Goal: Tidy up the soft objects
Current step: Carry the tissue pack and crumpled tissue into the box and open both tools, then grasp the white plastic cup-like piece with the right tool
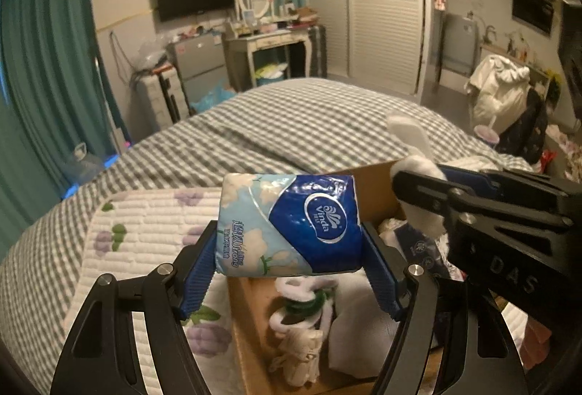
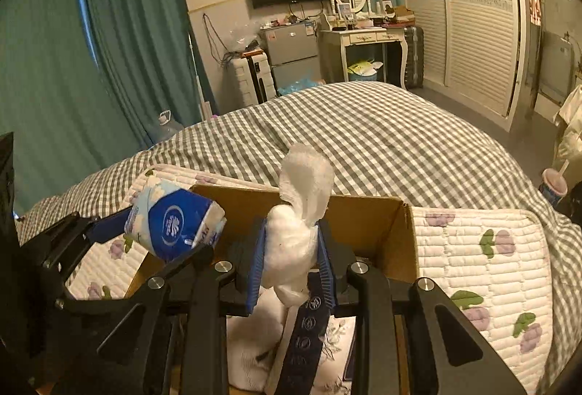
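Two loads hang over the box [image 2: 367, 213]: left gripper [image 1: 287, 260] clamps the tissue pack [image 1: 291, 224] crosswise above its left edge; right gripper [image 2: 291, 260] pinches a cloth [image 2: 291, 249] upright, mid-box.

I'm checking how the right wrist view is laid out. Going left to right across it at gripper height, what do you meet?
Left gripper → tissue pack → white cloth in the right gripper → cardboard box wall → floral quilted mat.
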The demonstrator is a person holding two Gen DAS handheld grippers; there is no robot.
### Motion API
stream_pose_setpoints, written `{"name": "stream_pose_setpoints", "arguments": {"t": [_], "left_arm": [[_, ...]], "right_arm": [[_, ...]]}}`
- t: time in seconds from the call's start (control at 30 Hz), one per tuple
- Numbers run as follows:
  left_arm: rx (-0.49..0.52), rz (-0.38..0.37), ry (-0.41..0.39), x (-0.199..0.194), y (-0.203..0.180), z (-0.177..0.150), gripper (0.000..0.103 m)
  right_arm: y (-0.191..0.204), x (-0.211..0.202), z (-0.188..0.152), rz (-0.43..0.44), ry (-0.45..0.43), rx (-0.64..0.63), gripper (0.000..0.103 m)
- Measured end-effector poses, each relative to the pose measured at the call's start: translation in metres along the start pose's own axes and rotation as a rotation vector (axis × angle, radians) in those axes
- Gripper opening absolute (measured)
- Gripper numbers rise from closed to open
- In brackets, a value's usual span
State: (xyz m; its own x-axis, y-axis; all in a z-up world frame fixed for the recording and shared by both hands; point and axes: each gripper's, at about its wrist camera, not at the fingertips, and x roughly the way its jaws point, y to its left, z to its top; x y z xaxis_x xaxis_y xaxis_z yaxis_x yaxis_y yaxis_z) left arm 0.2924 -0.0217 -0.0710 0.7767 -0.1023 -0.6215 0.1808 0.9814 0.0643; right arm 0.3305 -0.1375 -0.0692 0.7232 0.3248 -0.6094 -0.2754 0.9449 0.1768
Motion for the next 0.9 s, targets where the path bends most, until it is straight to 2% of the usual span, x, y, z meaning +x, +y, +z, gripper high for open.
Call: {"name": "stream_pose_setpoints", "arguments": {"t": [0.1, 0.17, 0.3, 0.33, 0.37, 0.53, 0.67, 0.7, 0.77, 0.9], "left_arm": [[0.015, -0.009, -0.003, -0.005, -0.004, 0.004, 0.075], [0.026, 0.010, 0.002, -0.010, -0.006, 0.007, 0.081], [0.025, 0.026, -0.034, -0.041, -0.006, 0.017, 0.084], [0.024, 0.029, -0.046, -0.053, -0.007, 0.021, 0.084], [0.023, 0.034, -0.057, -0.064, -0.007, 0.025, 0.084], [0.015, 0.060, -0.135, -0.136, -0.009, 0.041, 0.087], [-0.010, 0.069, -0.215, -0.205, -0.008, 0.042, 0.089], [-0.016, 0.069, -0.228, -0.218, -0.007, 0.040, 0.090], [-0.028, 0.069, -0.248, -0.240, -0.006, 0.034, 0.098], [-0.043, 0.081, -0.266, -0.274, -0.005, 0.012, 0.099]], "right_arm": [[-0.001, -0.004, 0.004, -0.026, -0.005, 0.009, 0.033], [0.001, -0.014, 0.007, -0.042, -0.018, 0.012, 0.049], [0.001, -0.056, 0.017, -0.056, -0.068, 0.023, 0.060], [0.003, -0.069, 0.019, -0.063, -0.080, 0.021, 0.067], [0.003, -0.081, 0.021, -0.071, -0.094, 0.019, 0.070], [0.010, -0.161, 0.030, -0.116, -0.157, 0.009, 0.072], [0.017, -0.228, 0.025, -0.156, -0.189, 0.007, 0.082], [0.020, -0.248, 0.021, -0.165, -0.193, 0.003, 0.083], [0.026, -0.273, 0.012, -0.178, -0.198, -0.004, 0.089], [0.038, -0.309, -0.019, -0.189, -0.191, -0.034, 0.097]]}}
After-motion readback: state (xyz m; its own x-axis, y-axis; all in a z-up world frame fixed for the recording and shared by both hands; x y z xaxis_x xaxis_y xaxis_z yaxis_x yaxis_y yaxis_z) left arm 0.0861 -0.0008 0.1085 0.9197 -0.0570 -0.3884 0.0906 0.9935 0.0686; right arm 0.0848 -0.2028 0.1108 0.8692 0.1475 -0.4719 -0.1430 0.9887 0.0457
